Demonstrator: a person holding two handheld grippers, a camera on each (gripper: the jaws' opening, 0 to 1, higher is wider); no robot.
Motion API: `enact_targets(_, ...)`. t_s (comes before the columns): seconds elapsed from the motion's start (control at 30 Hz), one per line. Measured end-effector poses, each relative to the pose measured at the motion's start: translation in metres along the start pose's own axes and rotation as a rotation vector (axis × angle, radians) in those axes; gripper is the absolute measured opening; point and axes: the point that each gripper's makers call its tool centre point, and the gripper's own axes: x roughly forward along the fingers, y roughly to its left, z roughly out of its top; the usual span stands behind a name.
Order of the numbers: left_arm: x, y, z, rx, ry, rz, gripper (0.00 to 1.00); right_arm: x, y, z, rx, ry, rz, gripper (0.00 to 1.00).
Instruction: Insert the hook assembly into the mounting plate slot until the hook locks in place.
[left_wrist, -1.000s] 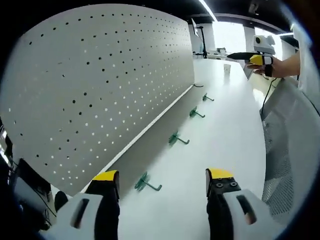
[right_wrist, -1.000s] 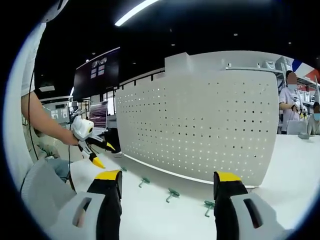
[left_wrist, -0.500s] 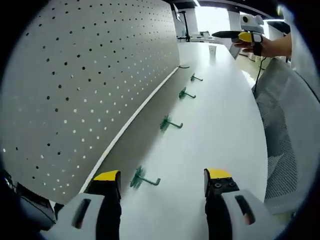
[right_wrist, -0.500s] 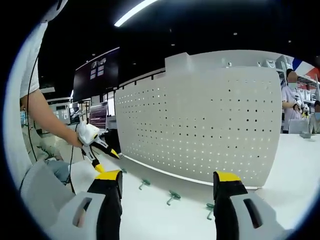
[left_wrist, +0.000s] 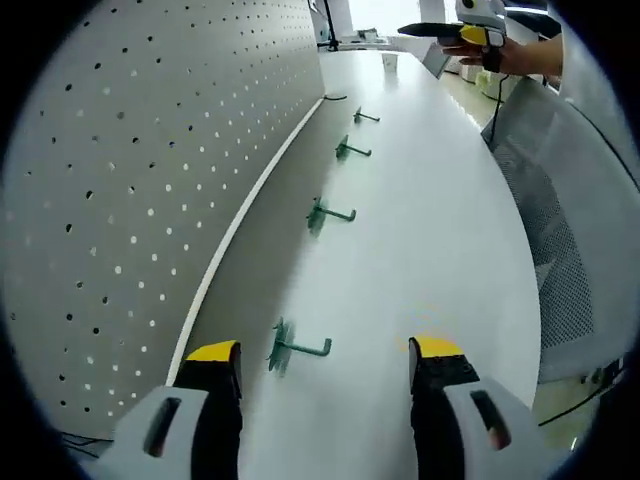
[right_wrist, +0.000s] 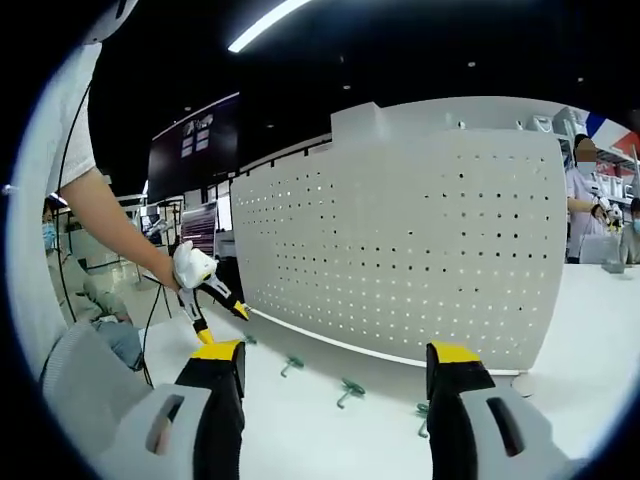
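white perforated mounting plate (left_wrist: 120, 170) stands upright along the table (left_wrist: 440, 230), four green hooks lying in a row beside its foot. nearest hook (left_wrist: 293, 348) sits between the empty, wide-open left gripper (left_wrist: 325, 362); likely light, stiff, slippery, best pinched at its shank. right gripper (right_wrist: 333, 368) gapes empty too.

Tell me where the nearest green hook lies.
In the left gripper view, the nearest green hook lies on the white table, between the open left gripper jaws, beside the pegboard.
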Motion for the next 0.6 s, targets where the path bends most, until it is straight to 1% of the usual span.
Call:
enact_targets(0.07,0.002,0.0,-0.002,0.024,0.018,-0.014,0.69,0.0,0.001,0.0,0.002,-0.002,0.002,0.72)
enact_targets(0.2,0.006,0.003,-0.005,0.033,0.041,-0.039,0.69,0.001,0.001,0.0,0.003,0.001,0.006,0.71)
enact_targets(0.37,0.011,0.008,-0.009,0.018,0.064,-0.059,0.69,0.003,0.002,0.001,0.011,-0.003,0.013,0.71)
enact_targets(0.47,0.015,0.006,-0.012,0.019,0.087,-0.095,0.69,0.004,0.002,0.001,0.009,-0.002,0.013,0.71)
enact_targets(0.6,0.02,0.007,-0.019,0.017,0.122,-0.124,0.69,0.003,0.001,0.001,0.007,-0.001,0.013,0.71)
